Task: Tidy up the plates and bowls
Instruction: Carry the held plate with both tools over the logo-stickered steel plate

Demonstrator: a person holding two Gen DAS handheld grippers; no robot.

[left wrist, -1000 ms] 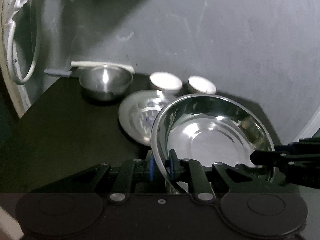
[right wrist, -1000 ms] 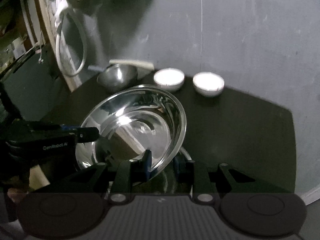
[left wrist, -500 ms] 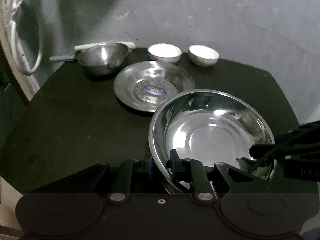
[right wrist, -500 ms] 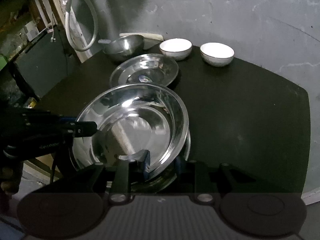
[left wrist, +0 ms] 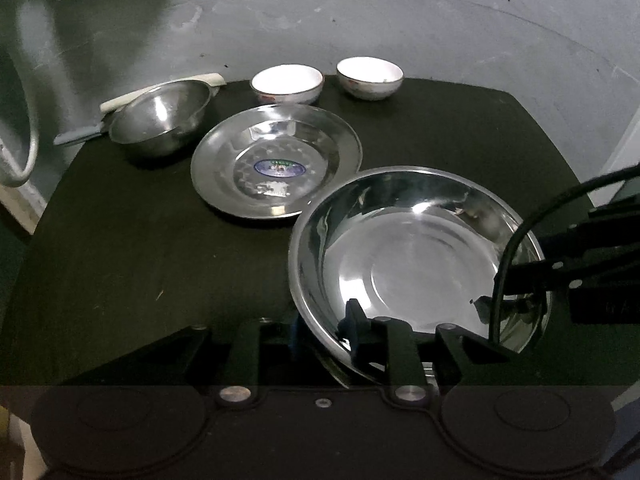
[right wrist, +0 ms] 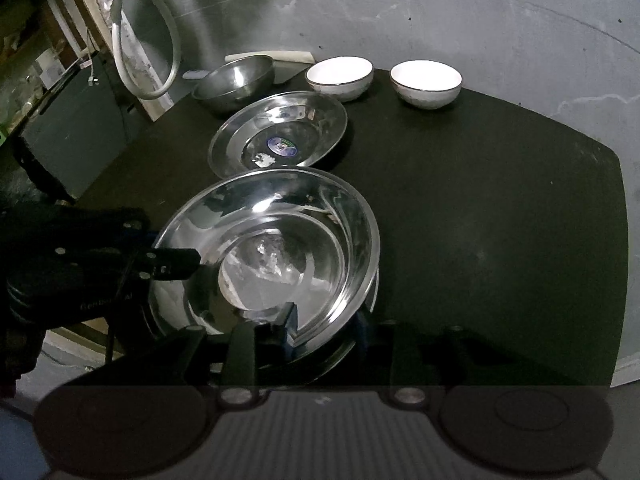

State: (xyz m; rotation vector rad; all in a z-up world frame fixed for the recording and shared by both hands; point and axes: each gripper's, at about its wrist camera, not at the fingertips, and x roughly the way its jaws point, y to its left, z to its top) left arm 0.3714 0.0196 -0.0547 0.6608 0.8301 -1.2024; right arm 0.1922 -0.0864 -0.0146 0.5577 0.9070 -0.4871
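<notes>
— Where's the big steel bowl [left wrist: 416, 256]?

— Lower right of the left view, both tools pinching its rim: left tool [left wrist: 324, 326] near edge, right tool [right wrist: 326, 326] opposite.

— And the target?

— Steel plate [left wrist: 276, 166], just beyond it on the worktop [left wrist: 120, 240], up-left.

Dim light; black table [left wrist: 120, 240], grey scuffed wall [left wrist: 440, 20], possibly concrete.
</notes>
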